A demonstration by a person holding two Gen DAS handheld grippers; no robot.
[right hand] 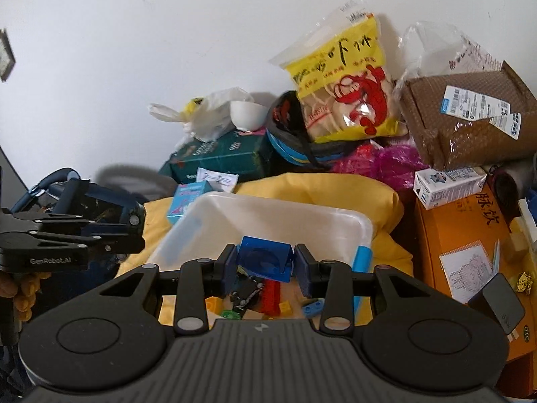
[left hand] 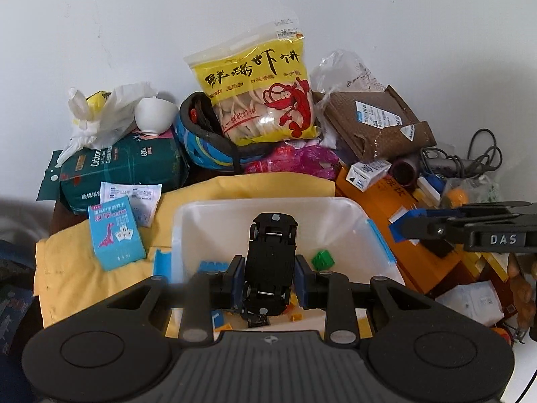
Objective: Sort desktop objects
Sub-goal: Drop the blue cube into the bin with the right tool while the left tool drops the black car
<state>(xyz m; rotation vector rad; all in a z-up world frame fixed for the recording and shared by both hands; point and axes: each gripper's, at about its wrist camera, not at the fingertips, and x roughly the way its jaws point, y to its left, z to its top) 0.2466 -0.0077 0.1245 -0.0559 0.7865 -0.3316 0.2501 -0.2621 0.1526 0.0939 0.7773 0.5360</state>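
Yellow cloth (left hand: 100,268) under white bin (left hand: 335,208)

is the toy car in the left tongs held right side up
No, the black toy car clamped in the left tongs shows its underside and axles, hanging over the white bin.

A black toy car (left hand: 271,258), upside down, and a blue plastic block (right hand: 263,258) hang over the white plastic bin (left hand: 349,215).

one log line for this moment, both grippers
left gripper: shut on black toy car | right gripper: shut on blue block | both over white bin | nothing released yet
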